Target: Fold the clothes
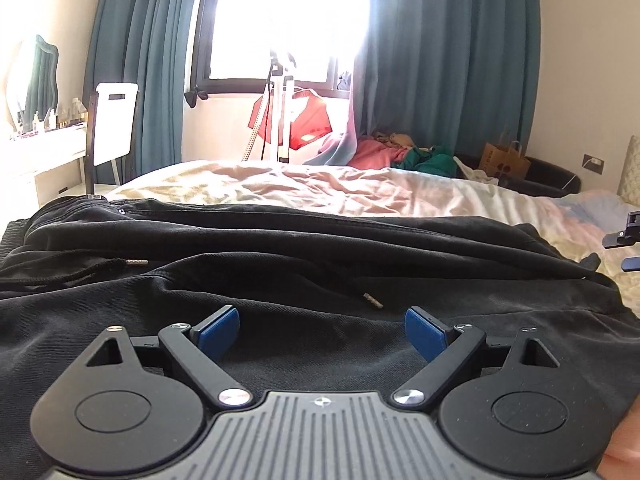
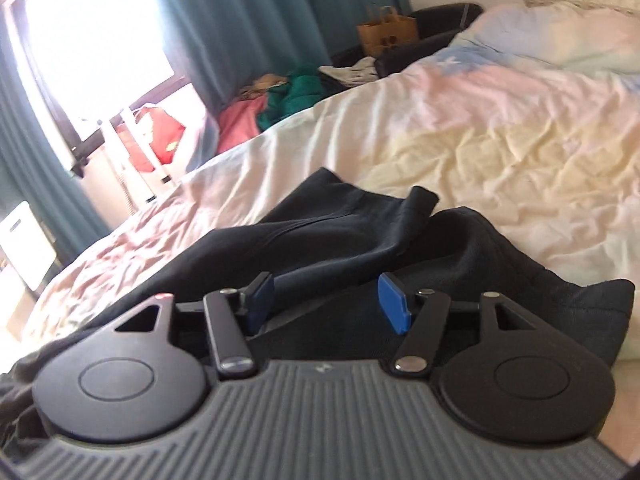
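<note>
Black pants spread on bed, drawstrings loose. Left gripper open, empty, over waist area. Right gripper open, empty, near the hem at 12 o'clock. Step looks like pre-fold; next needs both pinching edges.

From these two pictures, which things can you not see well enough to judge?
- Black trousers: the near part is hidden under the left gripper body in the left wrist view, and the left end is cut off by the edge.
- Right gripper: the right wrist view is motion-blurred, so contact with the cloth is unclear.
- Window: overexposed, nothing outside is visible.
- Paper bag: print too small.
</note>
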`<state>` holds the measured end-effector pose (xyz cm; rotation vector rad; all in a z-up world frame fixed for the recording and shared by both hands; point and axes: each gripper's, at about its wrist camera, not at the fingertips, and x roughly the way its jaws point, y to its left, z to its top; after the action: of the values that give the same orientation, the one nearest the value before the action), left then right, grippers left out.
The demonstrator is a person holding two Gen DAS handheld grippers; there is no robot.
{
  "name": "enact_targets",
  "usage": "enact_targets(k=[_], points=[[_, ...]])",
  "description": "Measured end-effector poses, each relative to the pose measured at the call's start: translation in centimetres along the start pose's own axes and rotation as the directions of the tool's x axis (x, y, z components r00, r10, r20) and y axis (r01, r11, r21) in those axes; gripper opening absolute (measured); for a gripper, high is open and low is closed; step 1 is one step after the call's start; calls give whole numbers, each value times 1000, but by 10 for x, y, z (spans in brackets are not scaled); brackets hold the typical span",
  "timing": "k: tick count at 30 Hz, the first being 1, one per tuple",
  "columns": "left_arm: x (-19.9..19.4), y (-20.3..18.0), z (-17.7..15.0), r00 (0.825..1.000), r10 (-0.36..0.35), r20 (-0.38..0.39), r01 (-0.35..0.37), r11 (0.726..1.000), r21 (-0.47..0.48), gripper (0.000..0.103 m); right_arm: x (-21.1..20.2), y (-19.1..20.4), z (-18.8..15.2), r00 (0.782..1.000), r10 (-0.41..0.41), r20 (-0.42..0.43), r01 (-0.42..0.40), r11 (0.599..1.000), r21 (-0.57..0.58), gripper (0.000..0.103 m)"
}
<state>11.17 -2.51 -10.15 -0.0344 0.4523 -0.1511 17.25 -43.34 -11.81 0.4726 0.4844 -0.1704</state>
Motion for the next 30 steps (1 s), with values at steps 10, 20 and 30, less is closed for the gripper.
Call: enact_targets(k=[10,20,30], points=[[-100,-3,14,996,-28,87,30,999,-22,97,-93,69,-21,991,132,10,-125,955,-268,60],[-149,144,15,983,153,-98,-182,836,-518,99,-89,30,-8,999,37,10,-36,997,-66,60],[-163,263,-34,956,101,-276,-291,457,-841,99,-104,-86,6,967,-249,54,205,885,417,62]])
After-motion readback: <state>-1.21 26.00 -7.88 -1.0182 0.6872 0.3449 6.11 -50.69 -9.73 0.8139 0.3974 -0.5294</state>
